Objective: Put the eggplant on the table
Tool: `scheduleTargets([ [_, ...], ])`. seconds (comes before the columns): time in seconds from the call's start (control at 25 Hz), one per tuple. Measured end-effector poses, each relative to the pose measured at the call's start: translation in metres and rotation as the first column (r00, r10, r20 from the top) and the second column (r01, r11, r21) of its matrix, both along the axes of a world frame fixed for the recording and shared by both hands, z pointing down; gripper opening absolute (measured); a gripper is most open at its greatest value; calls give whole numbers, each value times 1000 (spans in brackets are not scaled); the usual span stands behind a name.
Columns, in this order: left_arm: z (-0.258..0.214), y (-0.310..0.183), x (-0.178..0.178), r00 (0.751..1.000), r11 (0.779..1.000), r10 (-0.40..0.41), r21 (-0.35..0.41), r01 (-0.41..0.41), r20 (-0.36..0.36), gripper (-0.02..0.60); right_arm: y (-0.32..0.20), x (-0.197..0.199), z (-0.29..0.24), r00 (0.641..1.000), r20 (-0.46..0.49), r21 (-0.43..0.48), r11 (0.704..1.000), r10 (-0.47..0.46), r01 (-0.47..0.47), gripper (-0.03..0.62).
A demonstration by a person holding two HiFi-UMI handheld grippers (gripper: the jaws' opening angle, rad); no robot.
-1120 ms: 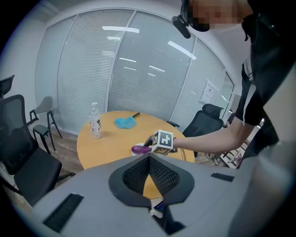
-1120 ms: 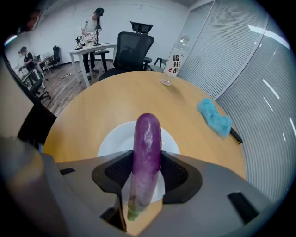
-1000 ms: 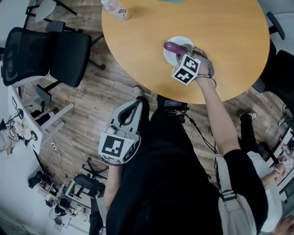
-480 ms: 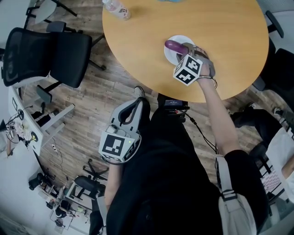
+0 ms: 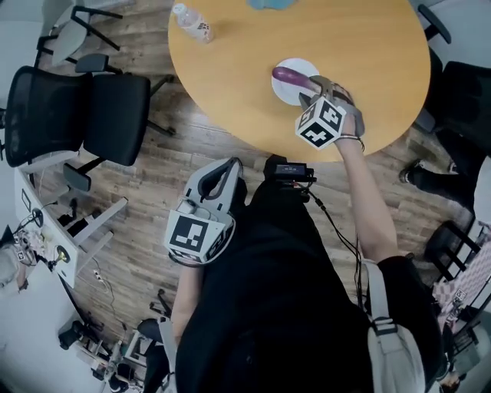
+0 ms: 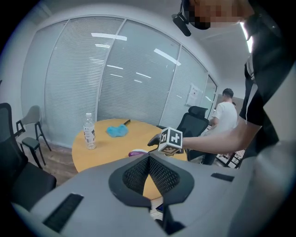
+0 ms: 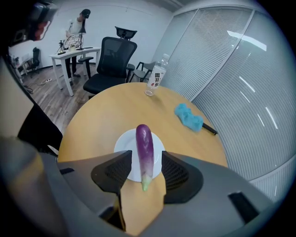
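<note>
A purple eggplant (image 5: pixel 290 76) lies across a small white plate (image 5: pixel 285 94) on the round wooden table (image 5: pixel 360 54). My right gripper (image 5: pixel 311 90) hovers just on the near side of it and stands open. In the right gripper view the eggplant (image 7: pixel 144 146) shows between the two pads of the right gripper (image 7: pixel 144 173) with a gap on each side, its green stem end past the rim of the plate (image 7: pixel 125 146). My left gripper (image 5: pixel 226 170) hangs low beside the person's body, off the table. The left gripper (image 6: pixel 149 157) is shut on nothing.
A water bottle (image 5: pixel 192 19) stands at the table's far left, and a blue cloth (image 7: pixel 188 116) with a dark handle lies at the far side. Black office chairs (image 5: pixel 84 100) stand left of the table on the wood floor. Another person (image 6: pixel 226 115) is by a desk beyond.
My right gripper has drawn back and up from the plate, while the eggplant stays on the plate. The left gripper has shifted only slightly.
</note>
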State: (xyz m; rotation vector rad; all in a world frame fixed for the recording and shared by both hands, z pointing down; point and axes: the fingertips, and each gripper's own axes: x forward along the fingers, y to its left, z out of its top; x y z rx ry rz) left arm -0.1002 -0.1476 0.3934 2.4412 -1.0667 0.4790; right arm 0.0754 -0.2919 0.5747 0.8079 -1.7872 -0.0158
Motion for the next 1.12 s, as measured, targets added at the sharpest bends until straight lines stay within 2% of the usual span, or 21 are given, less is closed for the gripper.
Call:
scheduleTargets([
  [0.32, -9, 14, -42, 992, 991, 121, 58, -119, -30, 12, 48, -21, -24, 993, -27, 51, 992, 117, -115, 207],
  [0.72, -18, 36, -89, 972, 969, 226, 122, -217, -65, 12, 102, -70, -36, 981, -88, 95, 982, 172, -164, 173],
  [0.88, -16, 47, -104, 956, 957, 275, 125, -262, -102, 12, 127, -89, -46, 971, -115, 120, 973, 210, -196, 121],
  [1.0, -8, 60, -103, 937, 944, 323, 109, -310, -130, 12, 152, -104, -50, 966, -117, 130, 968, 229, -214, 87],
  [1.12, -1, 73, -91, 903, 914, 405, 98, -394, -143, 12, 181, -111, -54, 957, -105, 126, 958, 272, -258, 68],
])
